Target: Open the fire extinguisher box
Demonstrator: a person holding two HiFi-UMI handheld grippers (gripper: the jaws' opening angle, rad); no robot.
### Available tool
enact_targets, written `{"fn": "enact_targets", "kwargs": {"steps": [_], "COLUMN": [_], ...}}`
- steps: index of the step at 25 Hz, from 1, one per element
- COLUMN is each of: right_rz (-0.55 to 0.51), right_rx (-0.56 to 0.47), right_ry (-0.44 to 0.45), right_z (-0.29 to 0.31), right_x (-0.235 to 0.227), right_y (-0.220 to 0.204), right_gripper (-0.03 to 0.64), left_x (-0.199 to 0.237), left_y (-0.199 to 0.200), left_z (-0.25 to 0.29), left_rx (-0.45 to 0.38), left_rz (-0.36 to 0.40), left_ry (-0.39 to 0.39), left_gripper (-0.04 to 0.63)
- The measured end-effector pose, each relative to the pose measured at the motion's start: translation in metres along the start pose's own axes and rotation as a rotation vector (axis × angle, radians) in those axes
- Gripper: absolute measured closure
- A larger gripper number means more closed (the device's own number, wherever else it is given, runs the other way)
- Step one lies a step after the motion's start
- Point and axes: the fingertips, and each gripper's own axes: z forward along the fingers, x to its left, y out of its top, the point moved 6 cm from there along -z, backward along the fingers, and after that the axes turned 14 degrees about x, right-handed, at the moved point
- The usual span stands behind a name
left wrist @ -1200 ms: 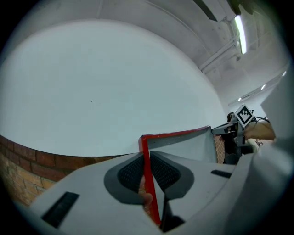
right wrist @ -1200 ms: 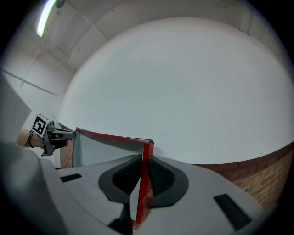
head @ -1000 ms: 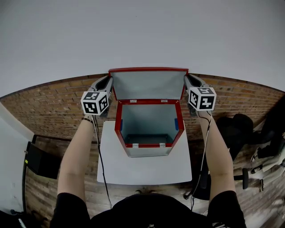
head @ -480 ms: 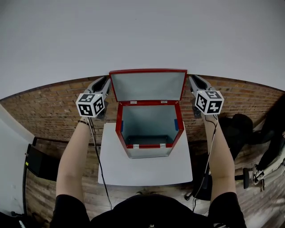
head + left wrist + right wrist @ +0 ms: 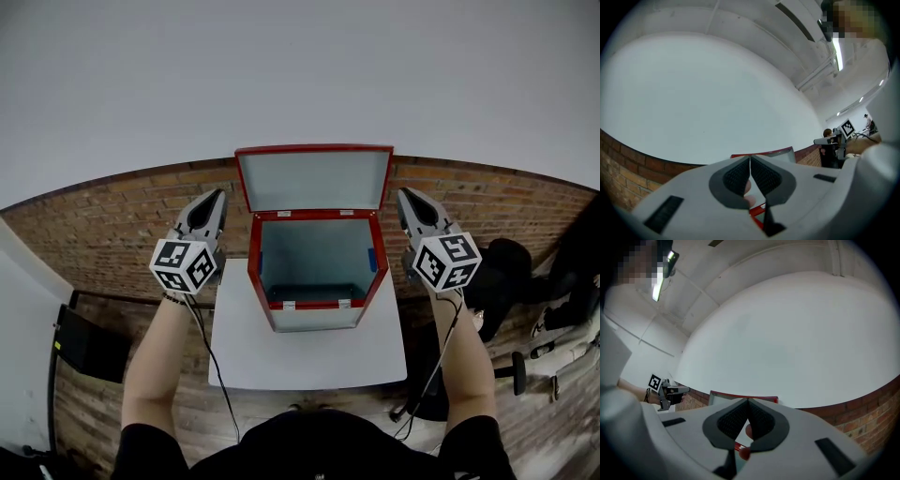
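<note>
Mid-frame, the likely stiff fire extinguisher box [image 5: 314,319] suits lid-edge grips; left gripper [image 5: 217,195] and right gripper [image 5: 405,194] just clenched empty.

The fire extinguisher box [image 5: 314,320] is seen steeply from above in the head view. Both gripper views are aimed nearly level at the white wall [image 5: 717,93]; the box's raised lid [image 5: 314,178] is shared by all three.

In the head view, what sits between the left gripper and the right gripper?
The open box, lid up, on the table, in the head view. The left gripper and right gripper stand clear of it, jaws just closed on nothing.
</note>
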Motion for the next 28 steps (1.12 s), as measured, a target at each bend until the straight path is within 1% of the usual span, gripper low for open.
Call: {"fn": "enact_targets", "kwargs": {"steps": [2,4,6,8,15,19,24,28], "right_rz": [0.002,0.007,0.007,0.002,0.072,0.064,0.06,0.108], "right_rx": [-0.018,-0.036,-0.048,-0.049,-0.01,0.023,0.069,0.092], "right_ry": [0.02,0.039,0.059,0.075,0.104,0.108,0.125,0.123], "right_z": [-0.012,-0.025,-0.037,-0.048,-0.08,-0.089,-0.099,-0.106], "right_x": [0.017,0.034,0.049,0.064,0.095,0.11,0.131,0.142], "right_y": [0.001,0.0,-0.002,-0.008,-0.05,-0.067,-0.088,-0.105], "right_gripper": [0.597,0.597,0.597,0.597,0.597,0.597,0.597,0.597], "left_x": [-0.014,-0.031,-0.048,-0.063,-0.097,-0.109,-0.119,-0.132], "left_y": [0.001,-0.001,-0.007,-0.016,-0.058,-0.076,-0.09,-0.106], "left_z": [-0.019,-0.036,-0.052,-0.067,-0.105,-0.121,-0.132,-0.137], "left_rx": [-0.041,-0.077,-0.09,-0.09,-0.045,-0.017,0.009,0.04], "left_rz": [0.005,0.03,0.041,0.037,-0.005,0.0,-0.053,-0.083], "left_ry": [-0.009,-0.022,-0.041,-0.058,-0.084,-0.096,-0.126,-0.157], "left_gripper": [0.545,0.545,0.546,0.546,0.546,0.546,0.546,0.546]}}
